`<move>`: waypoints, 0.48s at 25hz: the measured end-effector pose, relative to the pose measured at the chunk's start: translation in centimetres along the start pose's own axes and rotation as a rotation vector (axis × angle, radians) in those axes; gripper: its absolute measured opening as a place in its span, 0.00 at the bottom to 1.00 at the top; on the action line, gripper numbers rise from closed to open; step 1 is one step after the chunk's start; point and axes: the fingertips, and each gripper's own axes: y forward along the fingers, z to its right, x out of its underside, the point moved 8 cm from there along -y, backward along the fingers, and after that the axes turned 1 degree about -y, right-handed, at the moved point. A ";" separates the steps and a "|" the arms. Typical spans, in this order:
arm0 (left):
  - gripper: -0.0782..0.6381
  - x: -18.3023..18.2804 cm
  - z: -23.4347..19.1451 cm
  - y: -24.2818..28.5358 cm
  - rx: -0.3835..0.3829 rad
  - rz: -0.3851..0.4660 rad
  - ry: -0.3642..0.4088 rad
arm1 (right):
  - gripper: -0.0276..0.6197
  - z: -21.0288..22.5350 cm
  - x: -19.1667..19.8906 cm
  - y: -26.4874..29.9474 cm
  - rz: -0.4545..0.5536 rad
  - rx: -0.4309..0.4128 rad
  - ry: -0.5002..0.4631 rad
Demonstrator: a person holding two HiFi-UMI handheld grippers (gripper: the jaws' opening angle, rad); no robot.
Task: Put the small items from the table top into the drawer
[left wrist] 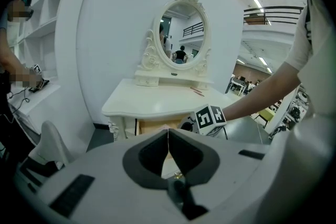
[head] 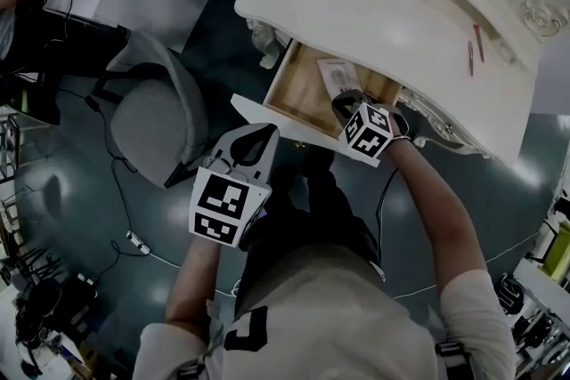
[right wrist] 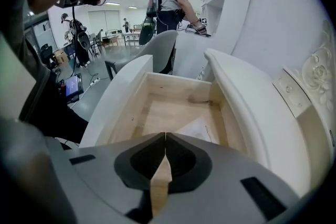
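The right gripper (right wrist: 165,136), fingers pressed together on nothing, hangs over the open pale wooden drawer (right wrist: 121,105); the left gripper (left wrist: 168,134) is equally closed, empty. Two slim red sticks (head: 475,49) lie at one o'clock on the cream table top (head: 374,4); lifting carelessly could strike its overhanging edge.

Right gripper (right wrist: 166,135) closed, empty — above pulled-out drawer (right wrist: 176,87).

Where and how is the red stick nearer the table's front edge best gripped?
Probably at its middle, from straight above, jaws across its width: the red stick lies flat on the table, thin and long, with a second stick close beside it.
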 end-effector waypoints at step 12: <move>0.19 -0.6 0.4 1.4 0.018 -0.010 -0.022 | 0.09 1.1 1.1 1.6 -0.023 0.019 0.053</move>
